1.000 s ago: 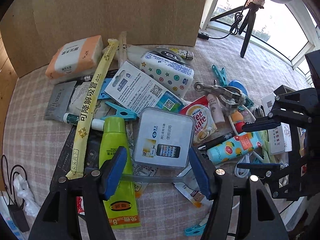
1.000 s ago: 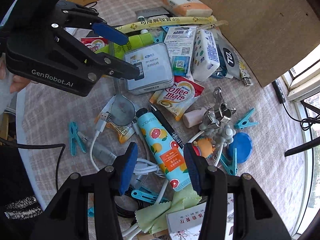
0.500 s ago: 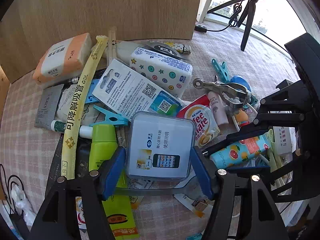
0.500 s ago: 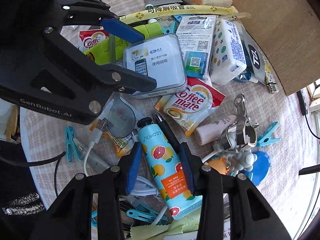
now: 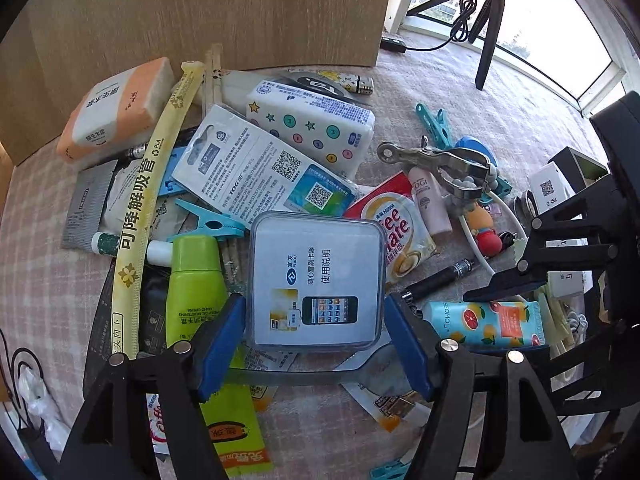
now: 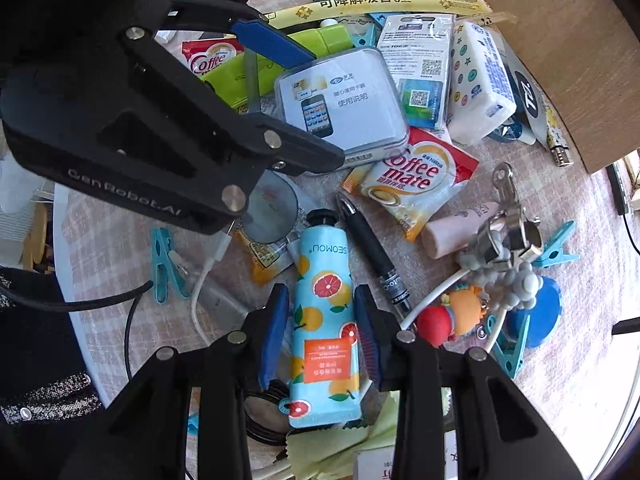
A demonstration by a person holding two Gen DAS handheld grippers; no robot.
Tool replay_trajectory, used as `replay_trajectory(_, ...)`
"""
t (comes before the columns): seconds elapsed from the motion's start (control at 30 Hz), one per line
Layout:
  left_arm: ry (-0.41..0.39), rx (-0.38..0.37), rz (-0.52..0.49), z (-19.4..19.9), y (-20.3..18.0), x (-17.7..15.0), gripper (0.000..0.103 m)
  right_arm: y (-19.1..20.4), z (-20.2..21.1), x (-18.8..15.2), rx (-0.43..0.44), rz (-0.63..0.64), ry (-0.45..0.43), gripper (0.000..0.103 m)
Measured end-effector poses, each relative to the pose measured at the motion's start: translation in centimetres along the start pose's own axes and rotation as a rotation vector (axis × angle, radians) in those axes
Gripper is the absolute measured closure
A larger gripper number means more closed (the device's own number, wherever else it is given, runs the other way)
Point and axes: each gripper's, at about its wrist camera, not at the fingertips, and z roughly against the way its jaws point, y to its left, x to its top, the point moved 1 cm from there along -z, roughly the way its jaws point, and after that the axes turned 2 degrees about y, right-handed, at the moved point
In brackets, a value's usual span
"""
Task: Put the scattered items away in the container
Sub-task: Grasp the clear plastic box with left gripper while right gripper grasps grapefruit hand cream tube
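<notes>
Many small items lie scattered on a checked cloth (image 5: 40,280). My left gripper (image 5: 314,344) points down at a clear plastic box (image 5: 316,276) with a phone leaflet inside. The box lies between the blue pads (image 5: 218,344); small gaps show on both sides and the jaws are opening. My right gripper (image 6: 320,332) straddles a blue hand cream tube (image 6: 324,320) printed with citrus fruit. Its jaws are closing, and the pads (image 6: 274,336) stand very near the tube's sides without visibly pressing it. The left gripper (image 6: 304,100) also shows over the clear box (image 6: 344,100) in the right wrist view.
Around the box lie a green tube (image 5: 196,288), a Coffee mate sachet (image 5: 400,232), a black pen (image 6: 372,252), a star-printed tissue pack (image 5: 312,128), blue clothes pegs (image 6: 164,260), a metal clip (image 5: 440,160) and a white cable. A wooden panel (image 5: 200,12) stands behind. Small boxes (image 5: 576,164) sit at the right.
The left gripper has come closer over the clear box and its jaws have widened. The right gripper has come down over the citrus tube and its jaws have narrowed around it.
</notes>
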Motion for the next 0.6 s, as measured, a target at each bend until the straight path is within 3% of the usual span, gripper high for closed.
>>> replay_trajectory(0.27, -0.007, -0.004, 0.023, -0.4, 0.1, 0.5, 0.033, -2.0, -0.2, 0.8, 0.053, -0.125, -0.029, 0.072)
replay_trajectory(0.6, -0.048, -0.004, 0.077, 0.6, 1.2, -0.1, 0.034, -3.0, 2.0, -1.5, 0.074, -0.270, -0.145, 0.073)
